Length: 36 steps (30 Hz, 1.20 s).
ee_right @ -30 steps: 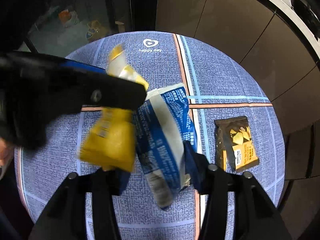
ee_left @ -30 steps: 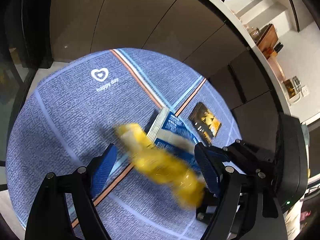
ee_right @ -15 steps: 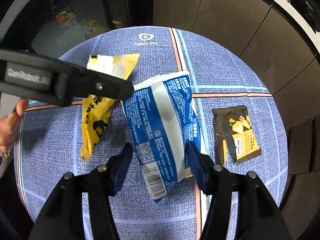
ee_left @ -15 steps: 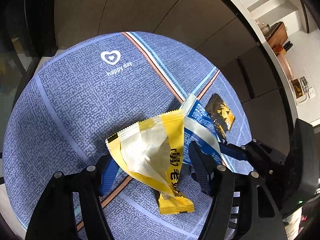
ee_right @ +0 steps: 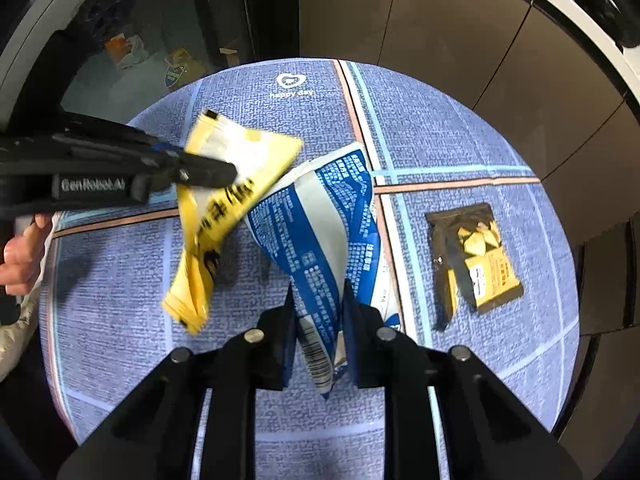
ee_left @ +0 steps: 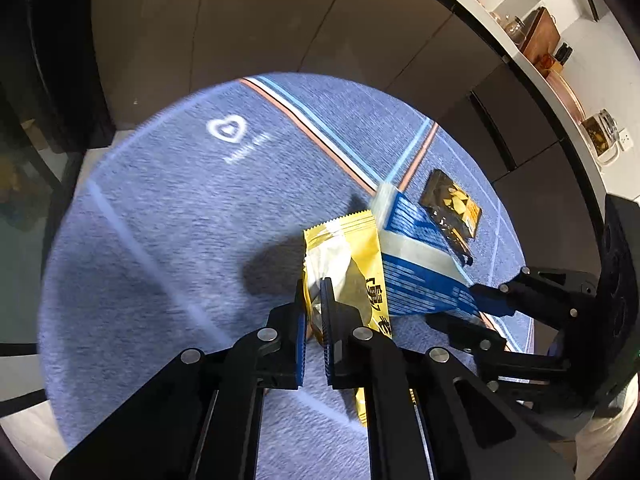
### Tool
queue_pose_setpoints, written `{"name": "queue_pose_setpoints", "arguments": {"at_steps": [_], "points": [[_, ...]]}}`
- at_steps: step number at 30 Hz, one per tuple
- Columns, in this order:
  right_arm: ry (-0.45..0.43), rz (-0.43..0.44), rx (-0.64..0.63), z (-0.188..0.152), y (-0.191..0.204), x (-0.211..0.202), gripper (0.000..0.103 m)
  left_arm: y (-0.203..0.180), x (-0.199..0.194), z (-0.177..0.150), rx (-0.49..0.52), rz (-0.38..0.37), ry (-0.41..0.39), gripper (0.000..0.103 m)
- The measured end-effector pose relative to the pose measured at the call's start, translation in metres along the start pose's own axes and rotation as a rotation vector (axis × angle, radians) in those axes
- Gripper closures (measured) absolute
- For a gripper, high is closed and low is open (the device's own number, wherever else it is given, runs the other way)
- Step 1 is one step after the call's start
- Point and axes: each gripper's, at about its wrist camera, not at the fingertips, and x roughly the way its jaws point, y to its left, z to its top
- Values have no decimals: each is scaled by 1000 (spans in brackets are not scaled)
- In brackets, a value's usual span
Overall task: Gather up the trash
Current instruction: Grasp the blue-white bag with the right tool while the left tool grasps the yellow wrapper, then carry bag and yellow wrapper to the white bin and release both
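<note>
White lettering reading "happy day" sat under a white heart outline on the round blue woven tablecloth point(ee_right: 472, 128). "GenRobot.AI" stood in pale letters on the side of the black left gripper point(ee_right: 224, 172). The crinkled yellow plastic snack wrapper point(ee_right: 232, 200) carried large black Chinese characters, too blurred there to make out; the left wrist view showed "勇" and "老" on it. The blue-and-white plastic bag point(ee_right: 320, 240) had dense white print and a barcode, none of it legible. The small black-and-orange snack packet point(ee_right: 480, 260) bore tiny unreadable text.
</note>
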Motion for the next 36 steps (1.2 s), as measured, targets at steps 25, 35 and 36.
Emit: {"name": "queue_pose_setpoints", "arguments": {"at_steps": [25, 35, 36], "points": [[6, -13, 10, 5, 10, 13, 53, -4, 2, -14, 78, 16, 26, 84], [-28, -25, 23, 7, 16, 14, 87, 10, -1, -16, 27, 29, 18, 76], [-34, -19, 26, 7, 17, 13, 88, 9, -1, -16, 28, 31, 18, 76]]}}
